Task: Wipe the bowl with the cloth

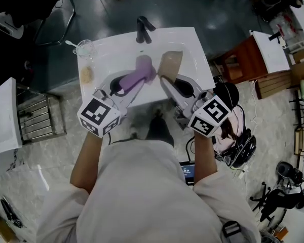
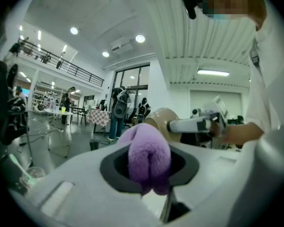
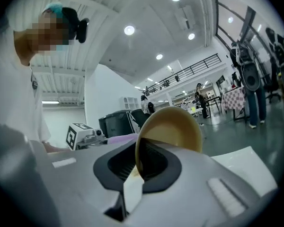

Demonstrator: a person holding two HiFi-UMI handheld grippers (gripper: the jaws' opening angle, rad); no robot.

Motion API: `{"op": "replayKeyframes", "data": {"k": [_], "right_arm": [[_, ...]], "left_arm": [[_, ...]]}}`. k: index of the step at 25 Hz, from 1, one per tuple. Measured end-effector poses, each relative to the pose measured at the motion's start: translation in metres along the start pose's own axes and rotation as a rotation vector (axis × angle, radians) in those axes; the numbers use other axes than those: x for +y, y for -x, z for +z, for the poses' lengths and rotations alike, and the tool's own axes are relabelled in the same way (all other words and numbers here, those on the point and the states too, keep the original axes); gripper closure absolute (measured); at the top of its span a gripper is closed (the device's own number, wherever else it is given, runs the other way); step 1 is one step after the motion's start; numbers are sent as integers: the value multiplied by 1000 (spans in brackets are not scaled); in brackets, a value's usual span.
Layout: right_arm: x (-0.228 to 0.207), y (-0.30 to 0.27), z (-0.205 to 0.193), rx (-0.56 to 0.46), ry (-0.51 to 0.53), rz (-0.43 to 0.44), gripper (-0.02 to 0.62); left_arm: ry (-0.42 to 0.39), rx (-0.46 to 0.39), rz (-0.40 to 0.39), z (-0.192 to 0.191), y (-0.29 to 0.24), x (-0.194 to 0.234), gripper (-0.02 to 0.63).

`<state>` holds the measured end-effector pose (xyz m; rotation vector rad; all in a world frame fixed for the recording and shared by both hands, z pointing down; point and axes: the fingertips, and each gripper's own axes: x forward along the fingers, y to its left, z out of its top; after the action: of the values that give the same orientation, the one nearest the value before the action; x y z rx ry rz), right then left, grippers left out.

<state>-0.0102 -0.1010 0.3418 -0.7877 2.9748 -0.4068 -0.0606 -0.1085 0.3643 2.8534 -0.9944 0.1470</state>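
Over the white sink (image 1: 192, 44) I hold a purple cloth (image 1: 141, 71) bunched in my left gripper (image 1: 137, 82), which is shut on it. The cloth (image 2: 149, 155) fills the space between the jaws of that gripper (image 2: 149, 167). My right gripper (image 1: 166, 81) is shut on the rim of a tan bowl (image 1: 171, 63), held tilted on edge. In the right gripper view the bowl (image 3: 173, 126) rises from the closed gripper (image 3: 141, 163). Cloth and bowl are side by side, very close; whether they touch I cannot tell.
A dark faucet (image 1: 143, 29) stands at the sink's far edge. A clear glass (image 1: 84, 48) and a tan sponge-like piece (image 1: 86, 75) sit on the left rim. A wooden cabinet (image 1: 245, 59) is to the right, a metal rack (image 1: 38, 115) to the left.
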Motion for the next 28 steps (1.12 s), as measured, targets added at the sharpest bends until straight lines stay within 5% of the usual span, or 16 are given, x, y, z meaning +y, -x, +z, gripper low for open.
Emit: {"op": "replayKeyframes", "data": {"k": [8, 19, 28], "right_arm": [[-23, -3, -3, 159, 182, -172, 583], [-48, 6, 7, 201, 297, -317, 583], [-56, 13, 18, 180, 290, -341, 583]], "left_arm": [[-117, 13, 152, 16, 16, 27, 515], [-276, 33, 407, 37, 57, 70, 514], [-293, 34, 455, 42, 66, 80, 514]]}}
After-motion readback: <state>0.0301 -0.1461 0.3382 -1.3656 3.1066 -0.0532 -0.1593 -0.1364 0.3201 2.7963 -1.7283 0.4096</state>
